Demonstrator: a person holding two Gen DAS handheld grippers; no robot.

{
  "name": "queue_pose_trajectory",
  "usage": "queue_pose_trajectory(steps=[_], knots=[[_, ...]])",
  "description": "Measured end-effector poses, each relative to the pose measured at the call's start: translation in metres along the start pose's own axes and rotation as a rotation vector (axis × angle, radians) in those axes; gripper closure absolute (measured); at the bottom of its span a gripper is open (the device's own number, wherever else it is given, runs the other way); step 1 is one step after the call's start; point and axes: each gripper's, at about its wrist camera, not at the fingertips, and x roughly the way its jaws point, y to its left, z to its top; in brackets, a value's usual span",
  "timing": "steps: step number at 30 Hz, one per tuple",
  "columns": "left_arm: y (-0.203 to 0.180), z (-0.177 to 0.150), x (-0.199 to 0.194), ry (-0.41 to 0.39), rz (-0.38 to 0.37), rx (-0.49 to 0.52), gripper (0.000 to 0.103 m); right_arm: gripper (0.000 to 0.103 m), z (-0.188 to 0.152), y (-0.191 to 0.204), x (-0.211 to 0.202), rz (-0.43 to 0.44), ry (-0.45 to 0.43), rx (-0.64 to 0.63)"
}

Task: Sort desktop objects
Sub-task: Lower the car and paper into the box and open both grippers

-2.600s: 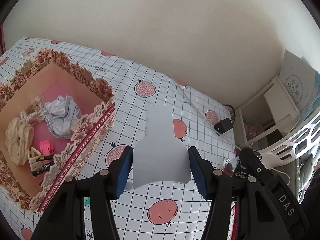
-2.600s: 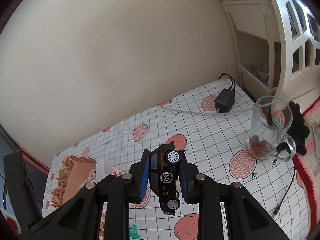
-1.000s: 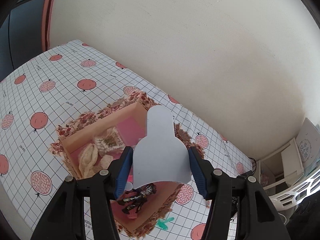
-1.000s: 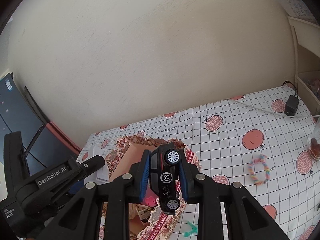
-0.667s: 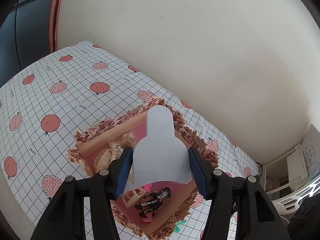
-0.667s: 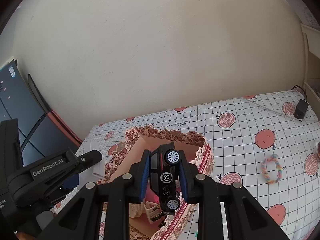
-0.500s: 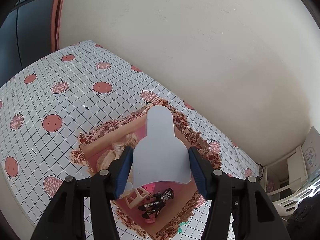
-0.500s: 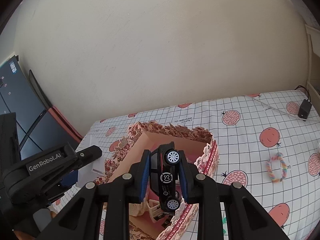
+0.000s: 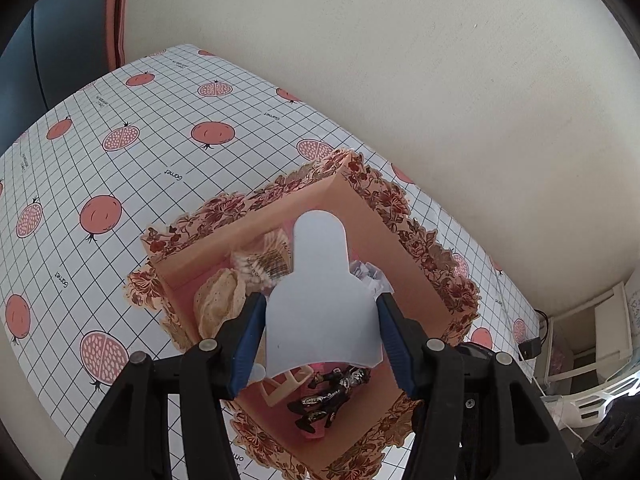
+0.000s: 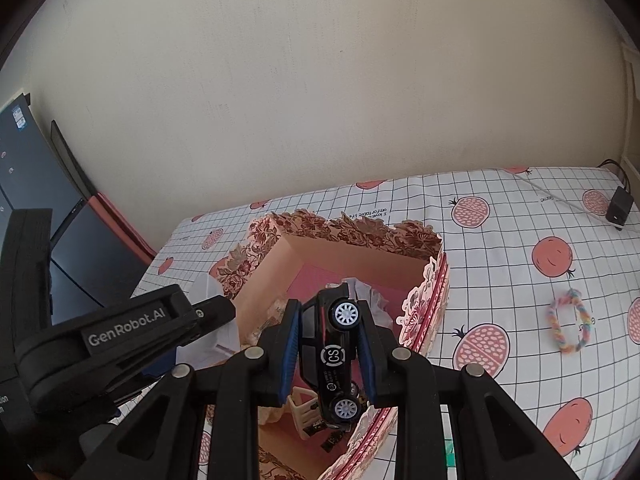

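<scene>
Pomegranate-print gridded tablecloth [image 9: 120, 152], cream wall [image 10: 320, 100], left hand-held gripper [image 9: 320, 336] clamping pale card [image 9: 320, 300], right hand-held gripper [image 10: 326, 344] clamping toy car [image 10: 330, 352]

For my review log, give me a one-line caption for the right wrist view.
Right tongs hold a black toy car above the open floral box on the pomegranate-print tablecloth.

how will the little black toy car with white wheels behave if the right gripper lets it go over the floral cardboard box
The black toy car is pinched nose-down in the right gripper, so it would probably tumble rather than land on its wheels. Its free wheels suggest it could roll, though the floral cardboard box walls and the crumpled white paper inside should stop it. It looks rigid, not fragile.
</scene>
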Motion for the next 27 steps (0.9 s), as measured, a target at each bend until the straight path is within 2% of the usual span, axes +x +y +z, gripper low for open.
queue_pose_trajectory(steps=[7, 11, 24, 25, 27], knots=[[0.0017, 0.0013, -0.0036, -0.006, -0.007, -0.008, 0.045, 0.073, -0.002, -0.0002, 0.0028, 0.008, 0.018, -0.001], [0.0023, 0.0031, -0.0072, -0.01, -0.011, -0.01, 0.037, 0.072, -0.002, 0.0011, 0.0043, 0.02, 0.018, 0.0], [0.0001, 0.0012, -0.0025, 0.013, 0.001, -0.004, 0.036, 0.072, -0.0017, -0.0039, 0.0059, -0.008, 0.029, 0.012], [0.0001, 0.0012, -0.0022, 0.015, 0.001, -0.003, 0.036, 0.07, -0.0015, -0.0044, 0.0058, -0.011, 0.029, 0.014], [-0.0001, 0.0007, -0.0023, 0.016, 0.001, -0.002, 0.035, 0.052, -0.0007, -0.0053, 0.006, -0.031, 0.033, 0.021]])
